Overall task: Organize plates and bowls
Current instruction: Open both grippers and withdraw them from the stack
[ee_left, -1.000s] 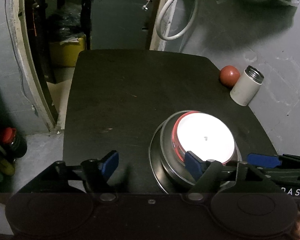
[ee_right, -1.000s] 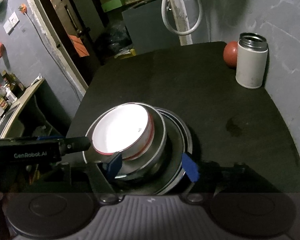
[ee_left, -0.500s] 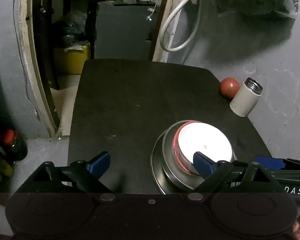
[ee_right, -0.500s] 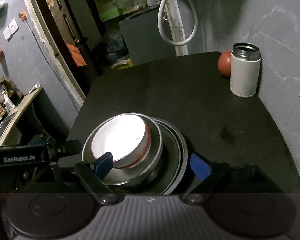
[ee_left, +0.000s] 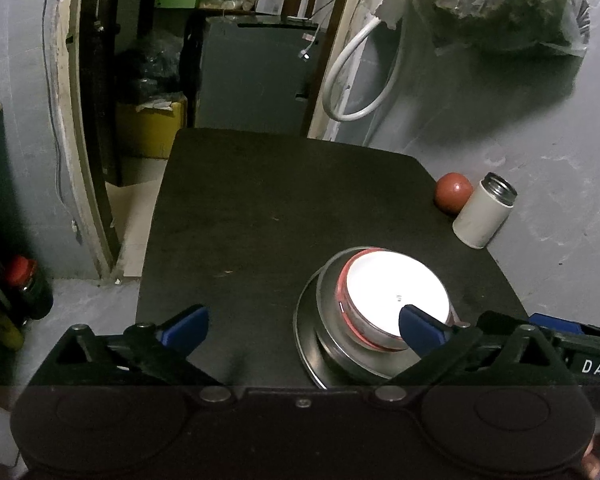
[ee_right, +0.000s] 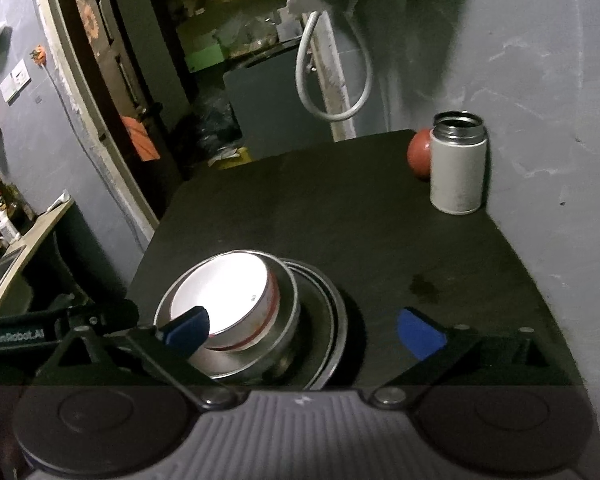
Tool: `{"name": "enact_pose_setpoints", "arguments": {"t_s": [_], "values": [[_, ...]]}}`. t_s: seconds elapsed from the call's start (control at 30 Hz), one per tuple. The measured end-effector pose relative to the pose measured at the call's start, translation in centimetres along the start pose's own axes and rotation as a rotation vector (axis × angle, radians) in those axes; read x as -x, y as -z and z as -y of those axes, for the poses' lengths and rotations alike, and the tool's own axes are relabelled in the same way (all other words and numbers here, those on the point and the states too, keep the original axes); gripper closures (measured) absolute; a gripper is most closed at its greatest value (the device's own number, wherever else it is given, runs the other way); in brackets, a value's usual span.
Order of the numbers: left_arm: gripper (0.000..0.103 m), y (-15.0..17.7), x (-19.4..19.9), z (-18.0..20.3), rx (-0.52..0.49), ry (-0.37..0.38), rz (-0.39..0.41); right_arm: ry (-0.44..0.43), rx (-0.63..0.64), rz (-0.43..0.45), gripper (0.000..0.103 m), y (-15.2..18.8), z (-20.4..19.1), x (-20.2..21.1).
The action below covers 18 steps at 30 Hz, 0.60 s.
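Surface: black table [ee_left: 280, 216] (dim room).
Stack: white bowl [ee_left: 396, 296] is being nested in steel bowl [ee_right: 276, 356].
Left gripper [ee_left: 302, 322]: is being held spread, empty.
Right gripper [ee_right: 302, 326]: is being held spread, empty.

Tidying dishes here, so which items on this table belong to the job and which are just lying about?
Job: white bowl, metal bowl under it, metal plate at the bottom.
Lying about: flask, red ball.
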<state>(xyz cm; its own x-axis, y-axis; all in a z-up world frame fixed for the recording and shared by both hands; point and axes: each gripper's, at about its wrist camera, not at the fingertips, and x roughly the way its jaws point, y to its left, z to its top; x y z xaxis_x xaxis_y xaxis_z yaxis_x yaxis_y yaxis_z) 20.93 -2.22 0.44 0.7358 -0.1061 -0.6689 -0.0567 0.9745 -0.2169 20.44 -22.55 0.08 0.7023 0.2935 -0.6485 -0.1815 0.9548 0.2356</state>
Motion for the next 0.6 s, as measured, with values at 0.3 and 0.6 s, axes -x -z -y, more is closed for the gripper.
{"name": "enact_pose_setpoints", "arguments": {"t_s": [0.3, 0.6], "values": [[0.001, 0.7, 1.5, 0.0, 0.002, 0.017, 0.014, 0.027, -0.021, 0.044, 0.0, 0.8, -0.3, 2.1], [0.001, 1.5, 4.0, -0.5, -0.016, 0.033, 0.048, 0.04, -0.024, 0.082, 0.0, 1.9, -1.8, 4.3]]}}
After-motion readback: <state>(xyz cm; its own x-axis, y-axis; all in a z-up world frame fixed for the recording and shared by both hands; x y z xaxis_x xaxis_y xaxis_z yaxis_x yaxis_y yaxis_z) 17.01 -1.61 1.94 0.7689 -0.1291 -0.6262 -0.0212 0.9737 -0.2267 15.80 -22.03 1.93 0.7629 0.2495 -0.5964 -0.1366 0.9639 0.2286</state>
